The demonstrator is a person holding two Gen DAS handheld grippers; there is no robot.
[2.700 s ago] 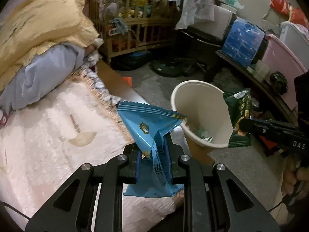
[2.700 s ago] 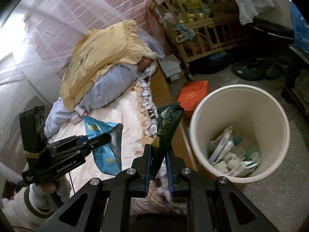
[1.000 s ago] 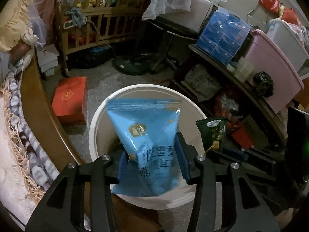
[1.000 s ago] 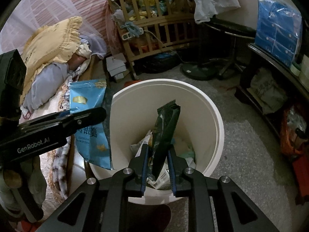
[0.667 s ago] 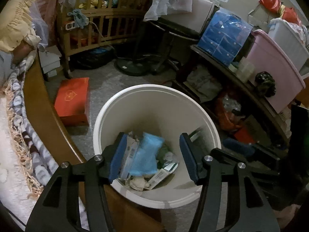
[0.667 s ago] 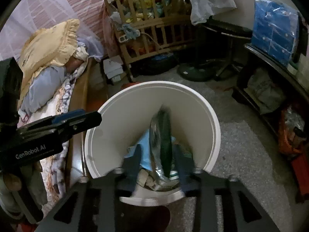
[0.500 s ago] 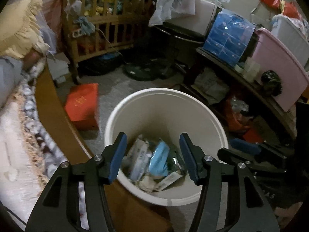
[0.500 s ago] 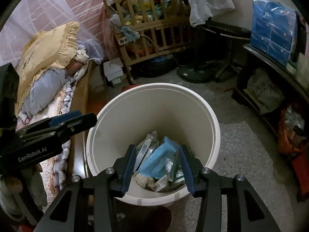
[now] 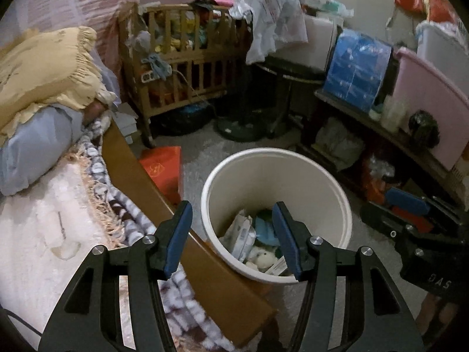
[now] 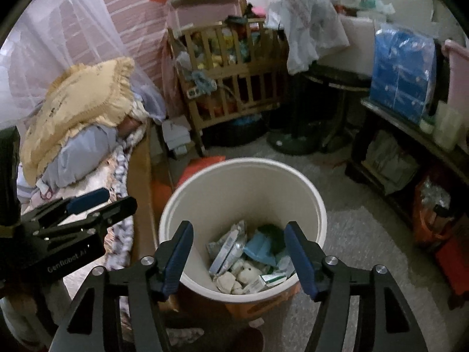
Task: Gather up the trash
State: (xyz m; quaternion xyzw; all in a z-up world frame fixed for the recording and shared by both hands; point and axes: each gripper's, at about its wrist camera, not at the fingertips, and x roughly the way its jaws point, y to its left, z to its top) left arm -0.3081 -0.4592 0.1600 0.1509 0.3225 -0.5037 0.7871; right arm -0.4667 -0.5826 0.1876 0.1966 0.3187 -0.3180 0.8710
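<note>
Cream bin (image 10: 243,187) now holds both wrappers: blue packet (image 10: 261,248) lies on the litter heap inside, green packet (image 10: 274,230) just behind it, half buried. A second ago each was pinched in a gripper over the rim; both are dropped in, so this pair is done.

Left gripper (image 9: 231,234): jaws released, nothing between them, just been opening. Right gripper (image 10: 239,253): same, jaws spread and empty, opening within the last half second. Both have backed up and away from the bin mouth.

Judgement: next step is hunting more trash; nothing obvious is left on the bed (image 9: 38,228) from these views.

Edges and room:
- Bed rail (image 9: 140,176) touches the bin's left side; tight gap there.
- Red box (image 9: 164,167) on the floor just far-left of the bin.
- Crib (image 9: 187,58) far, shelf (image 9: 390,138) right with clutter under it.
- Open floor (image 10: 360,234) right of the bin is the free lane.
- Grippers sit near each other over the bin; swing them apart before turning back to the bed.
</note>
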